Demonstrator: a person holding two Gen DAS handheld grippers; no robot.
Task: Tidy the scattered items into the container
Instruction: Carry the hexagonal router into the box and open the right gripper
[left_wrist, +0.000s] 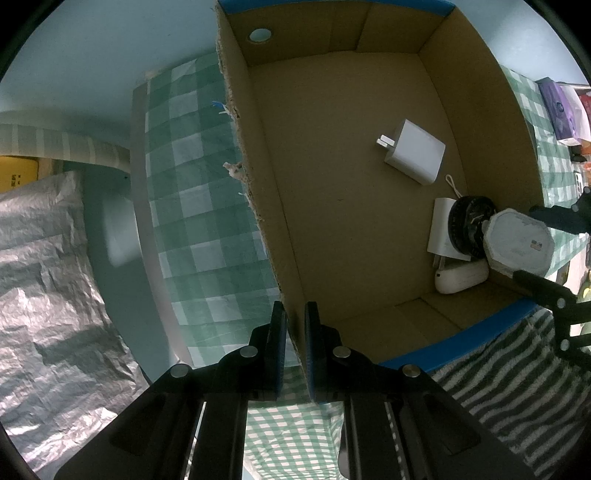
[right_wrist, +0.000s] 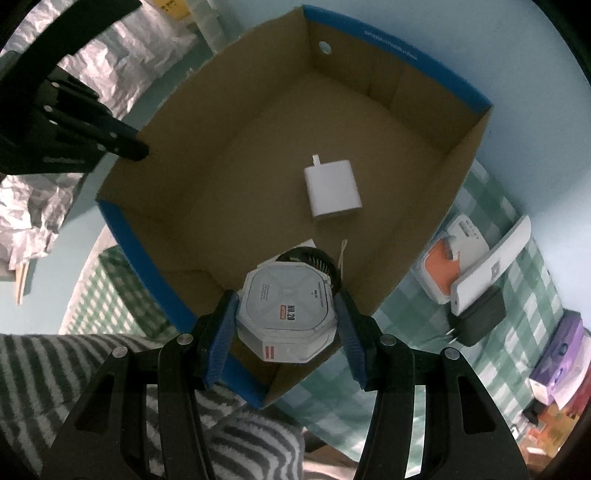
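Note:
The container is an open cardboard box (left_wrist: 266, 206) with blue-taped edges (right_wrist: 147, 258). My left gripper (left_wrist: 294, 325) is shut on the box's left wall near its front corner. My right gripper (right_wrist: 286, 310) is shut on a white octagonal box (right_wrist: 286, 314) labelled "NO.20", held over the box's near right corner; it also shows in the left wrist view (left_wrist: 519, 242). Inside the box lie a white charger (left_wrist: 413, 151) (right_wrist: 332, 188), a black round fan (left_wrist: 467, 225), a white flat adapter (left_wrist: 439, 229) and a white oval case (left_wrist: 460, 277).
A green checked tablecloth (left_wrist: 192, 192) lies under the box. A striped towel (left_wrist: 498, 365) lies at its front. To the right are a white-and-orange device (right_wrist: 448, 258), a white power bank (right_wrist: 491, 266), a black charger (right_wrist: 476, 317) and purple boxes (right_wrist: 557, 362). Crinkled silver sheeting (left_wrist: 48, 277) is at left.

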